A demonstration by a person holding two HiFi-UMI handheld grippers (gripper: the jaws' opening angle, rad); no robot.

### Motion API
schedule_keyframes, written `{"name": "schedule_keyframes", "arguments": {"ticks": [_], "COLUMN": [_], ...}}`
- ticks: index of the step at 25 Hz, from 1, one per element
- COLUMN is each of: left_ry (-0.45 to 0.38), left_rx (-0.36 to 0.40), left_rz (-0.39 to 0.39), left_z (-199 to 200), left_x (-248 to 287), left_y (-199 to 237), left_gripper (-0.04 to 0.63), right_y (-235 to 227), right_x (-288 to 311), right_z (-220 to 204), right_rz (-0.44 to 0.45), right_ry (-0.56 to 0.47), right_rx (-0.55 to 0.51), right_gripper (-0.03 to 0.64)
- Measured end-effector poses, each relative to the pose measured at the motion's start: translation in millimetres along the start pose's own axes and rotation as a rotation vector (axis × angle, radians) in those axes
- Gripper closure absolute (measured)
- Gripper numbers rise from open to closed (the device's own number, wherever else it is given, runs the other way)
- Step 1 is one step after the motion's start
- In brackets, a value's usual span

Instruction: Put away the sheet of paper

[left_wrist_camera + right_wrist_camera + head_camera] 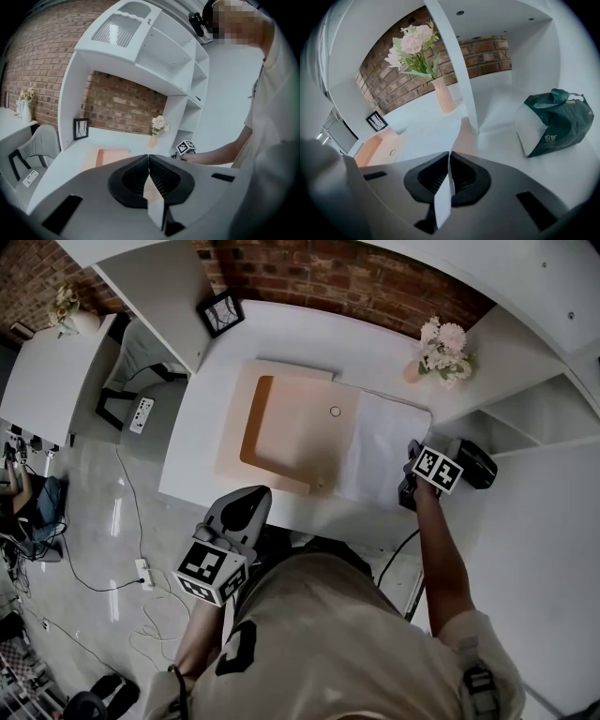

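Pinching the sheet of paper at its 3 o'clock edge in right gripper jaws, ready for lifting off the bench; left gripper jaws closed, empty.

The white sheet of paper lies on the desk, one edge pinched in the right gripper's jaws.

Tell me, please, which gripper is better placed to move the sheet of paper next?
Right. The right gripper is shut on the sheet of paper at its right edge; the left gripper hangs shut off the near edge of the desk.
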State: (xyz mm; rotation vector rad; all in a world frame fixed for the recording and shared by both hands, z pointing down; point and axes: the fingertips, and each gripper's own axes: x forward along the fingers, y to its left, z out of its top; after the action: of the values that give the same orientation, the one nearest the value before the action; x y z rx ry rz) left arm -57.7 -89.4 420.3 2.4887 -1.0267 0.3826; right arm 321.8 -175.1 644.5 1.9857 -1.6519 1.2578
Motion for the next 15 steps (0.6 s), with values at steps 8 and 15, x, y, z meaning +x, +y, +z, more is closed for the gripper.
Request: {"name": "schedule_keyframes", "arguments": {"ticks": [8, 15], "left_ry": [-0.002, -0.01], "left_rx": [-0.002, -0.009], "left_rz": [0.004, 0.0], "left_z": [0.8, 0.6], "left_x": [-7.5, -8.4], "left_y": [12.6, 15.9], "left_gripper": [0.578, 0.578], "right_y": [10.0, 13.7], "right_x": [1.7, 2.6], "right_z": [-2.8, -3.1], "right_rz": [-0.01, -0.013], "right_ry": [-0.007, -0.011], "right_rx": [-0.003, -0.005], "right_gripper": [0.588, 0.588]}}
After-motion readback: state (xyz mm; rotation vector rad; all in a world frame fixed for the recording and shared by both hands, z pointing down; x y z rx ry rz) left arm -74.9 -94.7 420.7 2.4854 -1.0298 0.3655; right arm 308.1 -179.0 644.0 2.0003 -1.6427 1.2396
